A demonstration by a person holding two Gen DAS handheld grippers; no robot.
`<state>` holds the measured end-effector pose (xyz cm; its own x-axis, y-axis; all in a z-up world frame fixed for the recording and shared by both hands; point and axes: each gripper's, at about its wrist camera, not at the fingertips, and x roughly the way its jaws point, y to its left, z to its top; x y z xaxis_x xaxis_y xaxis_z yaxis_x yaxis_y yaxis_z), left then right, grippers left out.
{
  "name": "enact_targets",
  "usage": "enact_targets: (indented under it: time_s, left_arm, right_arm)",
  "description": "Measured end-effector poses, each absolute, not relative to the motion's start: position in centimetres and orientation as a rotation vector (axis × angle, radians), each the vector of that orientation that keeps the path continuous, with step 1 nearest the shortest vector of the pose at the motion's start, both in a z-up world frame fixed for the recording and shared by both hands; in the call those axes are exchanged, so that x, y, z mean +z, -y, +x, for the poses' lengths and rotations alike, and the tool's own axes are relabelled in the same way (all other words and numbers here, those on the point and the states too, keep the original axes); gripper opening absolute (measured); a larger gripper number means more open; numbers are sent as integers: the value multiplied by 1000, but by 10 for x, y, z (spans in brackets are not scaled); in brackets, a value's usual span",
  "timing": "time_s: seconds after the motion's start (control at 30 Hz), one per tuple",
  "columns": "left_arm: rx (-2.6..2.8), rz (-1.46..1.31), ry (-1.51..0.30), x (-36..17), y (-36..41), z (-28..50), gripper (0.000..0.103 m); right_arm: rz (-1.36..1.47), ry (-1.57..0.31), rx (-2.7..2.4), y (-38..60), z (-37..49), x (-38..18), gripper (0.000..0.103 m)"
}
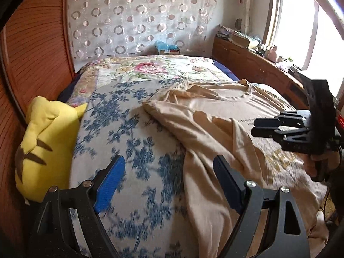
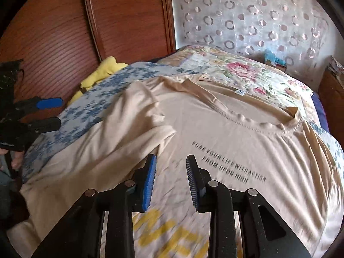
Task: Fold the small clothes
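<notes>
Beige T-shirt [image 2: 225,142] spread front-up across a bed [image 1: 133,129] under a blue-flowered sheet, collar toward the far floral quilt [image 1: 150,68], hem toward the near edge — left sleeve and side folded inward over the chest, its cuff ending just short of the black printed lettering [image 2: 230,165]. Yellow print blurred near the hem. Fabric creased, lying loose rather than flat, with the folded edge running diagonally down the sheet.

Left of the shirt, a broad strip of bare sheet, bounded by a yellow plush toy [image 1: 43,148] wedged against the wooden wardrobe [image 1: 36,49]. Beyond the collar, open quilt up to the ring-patterned curtain [image 1: 139,19]. On the right, a wooden ledge [image 1: 247,62] crowded with small items under the window, close beside the mattress edge.

Left gripper [image 1: 169,180] poised over the boundary of sheet and folded cloth, blue pads spread wide, nothing between them. Right gripper [image 2: 169,176] above the chest print, pads parted by a narrow gap, pinching nothing, clear of the fabric. Fingers of a hand [image 1: 311,165] wrapped round the right tool's handle at the frame's edge
</notes>
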<state>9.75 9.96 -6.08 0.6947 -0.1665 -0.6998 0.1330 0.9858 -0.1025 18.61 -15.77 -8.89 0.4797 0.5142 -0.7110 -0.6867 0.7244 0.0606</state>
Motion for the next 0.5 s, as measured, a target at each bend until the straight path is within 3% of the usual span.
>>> enact_targets:
  time_s: [0.07,0.33,0.5]
  left_arm:
    - [-186,-39,-801,-63,-96,111,85]
    - [-170,-49,-859,-75,-93,166,57]
    - [-163,-84,-894,-86,-95,193,46]
  right_arm:
    - [-251,-777,725,157,186,-92,30]
    - [-253,-790,701,182,175,-86,30]
    - [-292,-794,666,201,163,-88,30]
